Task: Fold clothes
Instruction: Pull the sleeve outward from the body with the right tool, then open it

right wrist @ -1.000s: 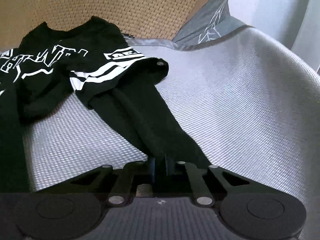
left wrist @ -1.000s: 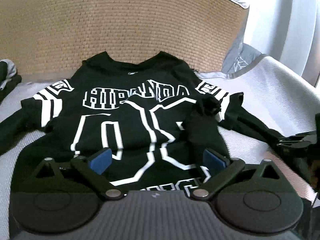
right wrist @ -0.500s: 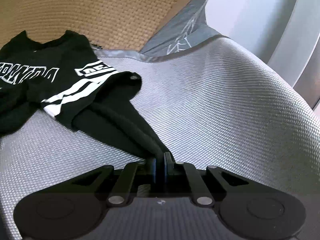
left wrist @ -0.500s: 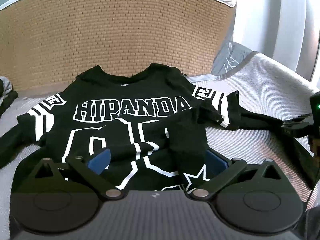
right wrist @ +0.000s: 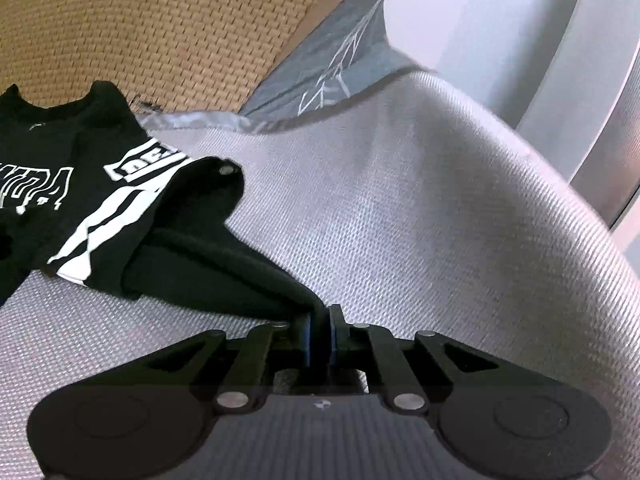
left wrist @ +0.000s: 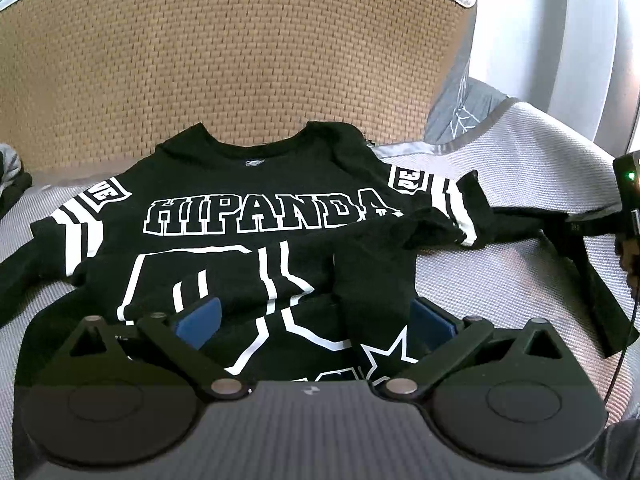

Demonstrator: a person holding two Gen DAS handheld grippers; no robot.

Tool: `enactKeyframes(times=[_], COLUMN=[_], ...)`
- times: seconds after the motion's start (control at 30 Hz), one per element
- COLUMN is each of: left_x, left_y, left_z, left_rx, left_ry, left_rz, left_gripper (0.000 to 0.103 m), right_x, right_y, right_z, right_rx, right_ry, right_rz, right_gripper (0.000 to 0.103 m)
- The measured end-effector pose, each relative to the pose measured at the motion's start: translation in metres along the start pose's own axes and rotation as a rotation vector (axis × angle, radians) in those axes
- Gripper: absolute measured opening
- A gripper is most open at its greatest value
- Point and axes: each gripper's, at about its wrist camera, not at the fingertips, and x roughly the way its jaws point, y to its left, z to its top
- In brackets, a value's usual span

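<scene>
Your left wrist cam sits low and close over the black shirt [left wrist: 248, 216], looking forward and down toward the woven headboard [left wrist: 240, 60]. Your right wrist cam hovers near the grey bedcover [right wrist: 420, 220], angled down too, facing the far corner. Both views catch the shirt's striped sleeve [right wrist: 100, 216], the headboard and that grey pillow [left wrist: 460, 108].

Black white-lettered jersey [left wrist: 256, 216] face-up, flat, right sleeve [right wrist: 224, 268] stretched sideways
</scene>
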Motion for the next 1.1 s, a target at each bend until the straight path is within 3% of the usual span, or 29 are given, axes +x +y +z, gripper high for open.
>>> enactKeyframes(times=[0.1, 0.2, 0.57, 0.8, 0.97, 1.1], left_x=[0.0, -0.002, -0.007, -0.006, -0.003, -0.001], left_y=[0.0, -0.002, -0.013, -0.026, -0.038, -0.043], left_z=[0.0, 0.001, 0.001, -0.002, -0.005, -0.008], left_rx=[-0.001, -0.001, -0.002, -0.006, -0.002, 0.001], left_ry=[0.003, 0.004, 0.002, 0.008, 0.026, 0.043], left_rz=[-0.004, -0.01, -0.025, -0.075, -0.102, -0.114], left_gripper=[0.103, 0.103, 0.103, 0.103, 0.103, 0.103], right_x=[-0.006, -0.021, -0.069, -0.089, -0.086, -0.076], right_y=[0.0, 0.002, 0.004, 0.005, 0.017, 0.012], right_z=[-0.008, -0.021, -0.057, -0.084, -0.099, -0.104], right_rx=[0.023, 0.041, 0.066, 0.12, 0.053, 0.081], right_ry=[0.011, 0.009, -0.002, 0.019, 0.072, 0.076], right_rz=[0.018, 0.042, 0.102, 0.137, 0.146, 0.162], right_gripper=[0.018, 0.037, 0.038, 0.039, 0.041, 0.041])
